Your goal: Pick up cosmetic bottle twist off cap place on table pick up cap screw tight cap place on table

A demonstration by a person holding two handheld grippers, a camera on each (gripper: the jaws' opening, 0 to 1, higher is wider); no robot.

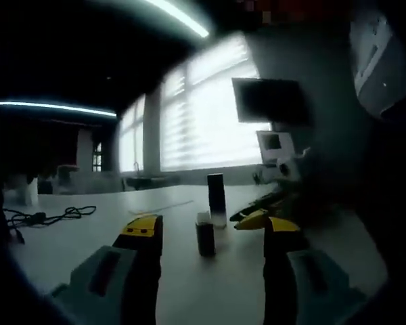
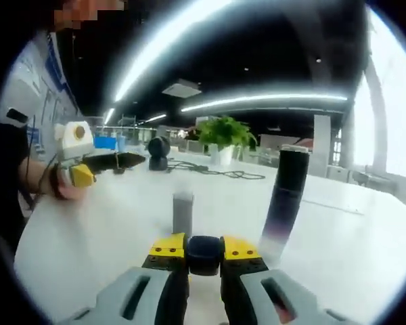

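White table (image 2: 108, 230) bears uncapped bottle (image 2: 284, 203); right gripper (image 2: 204, 252) clenches dark cap (image 2: 204, 254); left gripper (image 1: 206, 233) released.

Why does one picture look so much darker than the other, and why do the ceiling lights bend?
The left gripper view faces bright windows, so the tall bottle and small bottle turn to dim silhouettes. The right gripper view looks away from them, so the table is evenly lit. The fisheye lens curves the light strips.

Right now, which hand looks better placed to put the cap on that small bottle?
Probably the right: the right gripper is shut on the dark cap, with the small bottle standing just ahead. The left gripper is open and empty.
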